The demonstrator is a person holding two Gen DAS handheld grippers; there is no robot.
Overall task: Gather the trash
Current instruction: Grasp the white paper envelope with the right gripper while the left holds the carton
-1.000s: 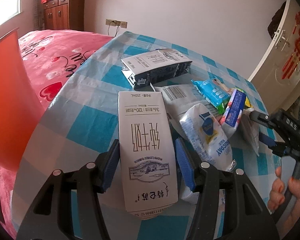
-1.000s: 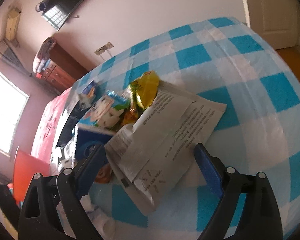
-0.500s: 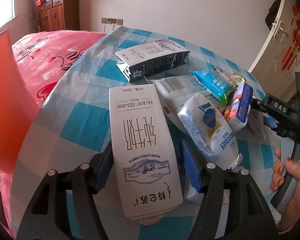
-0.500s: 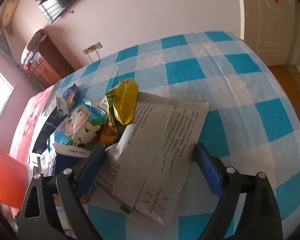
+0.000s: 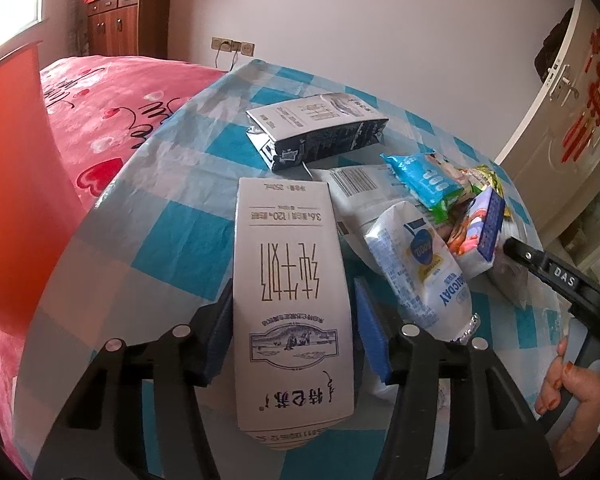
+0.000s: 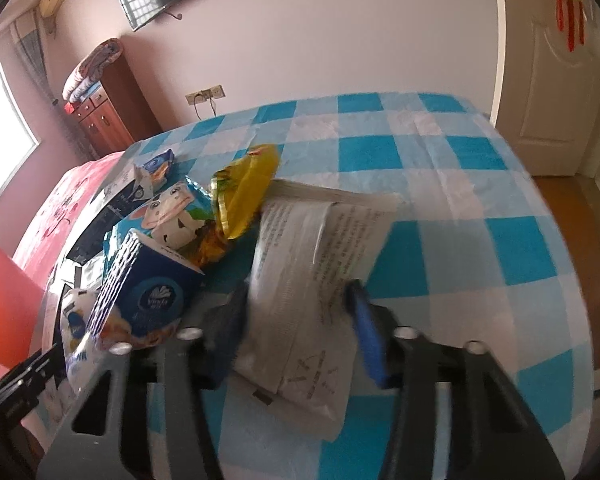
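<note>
left wrist view: left gripper [image 5: 294,340], jaws just closed further, pinches the tall white printed milk carton [image 5: 290,280] over the blue-checked tablecloth [image 5: 172,240]; lift straight, clear of the white yoghurt pouch [image 5: 420,272]. right wrist view: right gripper [image 6: 296,320], jaws just closed, clamps the grey-white printed paper bag [image 6: 312,272]; keep the squeeze firm, as thin paper may slip

Readable print on the trash
The carton [image 5: 292,296] reads "250mL"; beside it, the pouch [image 5: 420,272] "DAY"; the right gripper [image 5: 556,276] "DAS".
</note>
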